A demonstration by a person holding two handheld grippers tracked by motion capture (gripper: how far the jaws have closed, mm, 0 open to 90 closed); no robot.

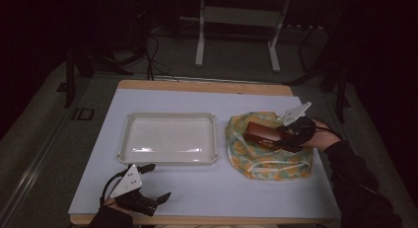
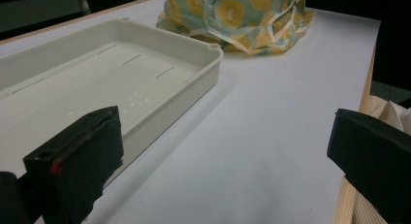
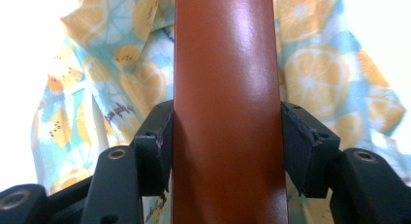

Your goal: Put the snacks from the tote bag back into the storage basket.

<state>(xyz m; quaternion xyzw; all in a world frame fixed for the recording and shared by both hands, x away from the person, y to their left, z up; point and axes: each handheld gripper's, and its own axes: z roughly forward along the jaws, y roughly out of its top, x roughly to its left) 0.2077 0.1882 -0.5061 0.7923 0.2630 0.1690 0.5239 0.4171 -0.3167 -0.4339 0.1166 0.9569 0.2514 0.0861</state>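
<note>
The right gripper has its 2 fingers clamped on the sides of a glossy brown bar, above a citrus-print cloth bag. The left gripper rests wide open on the desk, holding nothing, just beside a white tray.

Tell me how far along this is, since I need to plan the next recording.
Done: the right gripper has shut on the brown box at the fruit-print bag. In hand: the box sits over the bag's opening in the high view, gripped by its sides. Left: the white tray holds nothing yet, probably the box's destination, and the left gripper waits open beside it.
</note>
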